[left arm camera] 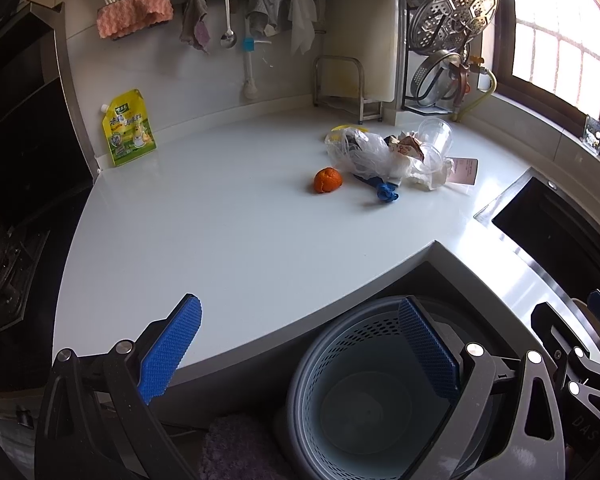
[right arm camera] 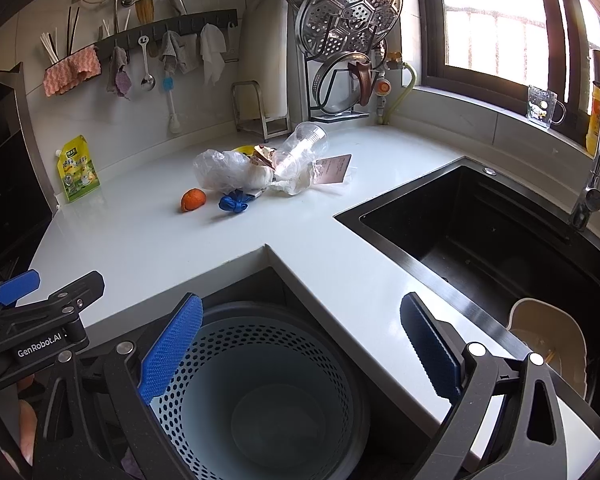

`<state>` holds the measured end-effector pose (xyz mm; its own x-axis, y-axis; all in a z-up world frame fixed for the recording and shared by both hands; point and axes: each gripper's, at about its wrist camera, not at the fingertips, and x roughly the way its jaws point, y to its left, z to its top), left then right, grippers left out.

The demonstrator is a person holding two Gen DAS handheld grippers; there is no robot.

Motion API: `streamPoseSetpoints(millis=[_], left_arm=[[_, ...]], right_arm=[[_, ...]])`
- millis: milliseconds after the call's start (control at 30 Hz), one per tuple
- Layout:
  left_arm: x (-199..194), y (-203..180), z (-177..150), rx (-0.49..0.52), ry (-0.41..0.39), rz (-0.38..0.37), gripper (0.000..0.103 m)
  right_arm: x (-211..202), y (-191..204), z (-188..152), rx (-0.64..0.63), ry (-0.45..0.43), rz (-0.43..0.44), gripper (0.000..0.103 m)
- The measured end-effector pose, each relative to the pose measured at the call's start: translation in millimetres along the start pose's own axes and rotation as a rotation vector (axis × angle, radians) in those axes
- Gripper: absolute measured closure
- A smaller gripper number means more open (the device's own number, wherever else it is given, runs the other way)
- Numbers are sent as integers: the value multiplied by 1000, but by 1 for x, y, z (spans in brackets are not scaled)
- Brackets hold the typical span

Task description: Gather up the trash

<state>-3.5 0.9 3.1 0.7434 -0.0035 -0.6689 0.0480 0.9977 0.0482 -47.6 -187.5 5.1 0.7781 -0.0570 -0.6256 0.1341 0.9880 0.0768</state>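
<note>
A trash pile lies at the back of the white counter (left arm camera: 220,240): a crumpled clear plastic bag (left arm camera: 364,152), clear plastic cups (left arm camera: 436,136), a torn wrapper (left arm camera: 406,146), a pink card (left arm camera: 466,170), a blue wad (left arm camera: 387,192) and an orange peel (left arm camera: 327,180). The same pile shows in the right wrist view: bag (right arm camera: 224,170), cup (right arm camera: 304,144), blue wad (right arm camera: 233,202), peel (right arm camera: 193,199). A perforated bin (left arm camera: 364,392) (right arm camera: 260,400) stands on the floor in the counter's notch, with nothing in it. My left gripper (left arm camera: 300,344) and right gripper (right arm camera: 300,344) are open and empty, near the bin, far from the pile.
A black sink (right arm camera: 480,236) with a faucet (right arm camera: 596,160) is to the right. A yellow-green pouch (left arm camera: 128,128) leans on the back wall. A hood and stove (left arm camera: 12,160) are at the left. A lid rack (left arm camera: 448,40) stands in the corner.
</note>
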Motion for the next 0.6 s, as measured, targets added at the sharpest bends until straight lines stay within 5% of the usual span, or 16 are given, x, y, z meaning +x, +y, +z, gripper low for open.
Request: streamPoseSetpoints(millis=[600], left_arm=[[55,10,37,-20,3,7,6]], right_arm=[[54,-25,43,11,-12,16,8]])
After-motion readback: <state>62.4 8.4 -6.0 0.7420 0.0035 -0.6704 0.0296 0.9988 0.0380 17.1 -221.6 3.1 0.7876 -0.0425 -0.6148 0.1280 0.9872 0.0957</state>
